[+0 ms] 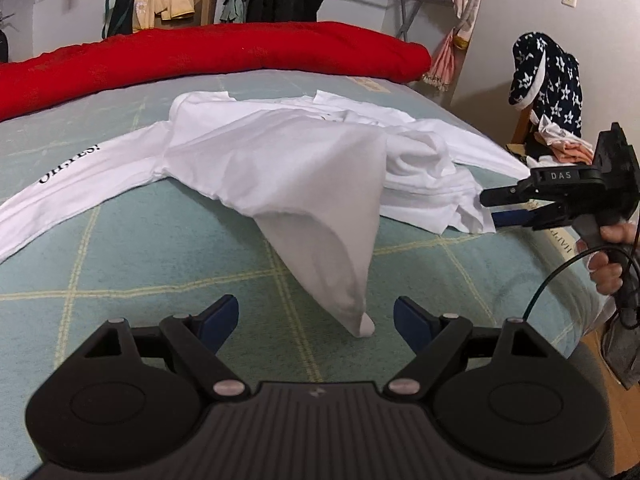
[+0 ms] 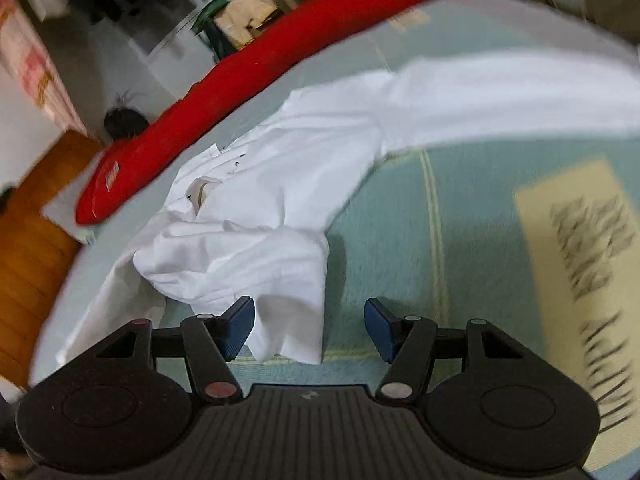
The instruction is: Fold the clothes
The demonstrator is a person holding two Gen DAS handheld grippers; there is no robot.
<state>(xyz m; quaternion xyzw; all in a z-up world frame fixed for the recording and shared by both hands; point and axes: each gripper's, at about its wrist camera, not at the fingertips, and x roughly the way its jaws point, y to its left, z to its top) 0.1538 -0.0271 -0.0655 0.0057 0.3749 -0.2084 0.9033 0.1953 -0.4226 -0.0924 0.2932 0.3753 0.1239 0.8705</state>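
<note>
Sleeve lettering trails off left as the white shirt (image 1: 248, 152) sprawls crumpled across the pale green bed (image 1: 120, 248). Left gripper (image 1: 316, 322) gapes wide, holding nothing, a fabric corner between its jaws. Right gripper (image 2: 310, 328) wide too, empty, straddling the hem.

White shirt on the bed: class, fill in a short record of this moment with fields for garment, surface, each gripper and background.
garment: white shirt, crumpled, one long sleeve stretched out with black lettering
surface: pale green checked bed cover
left gripper: open, a hanging point of the shirt between its fingers, not clamped
right gripper: open, at the shirt's edge
background: red duvet rolled along the far side
</note>
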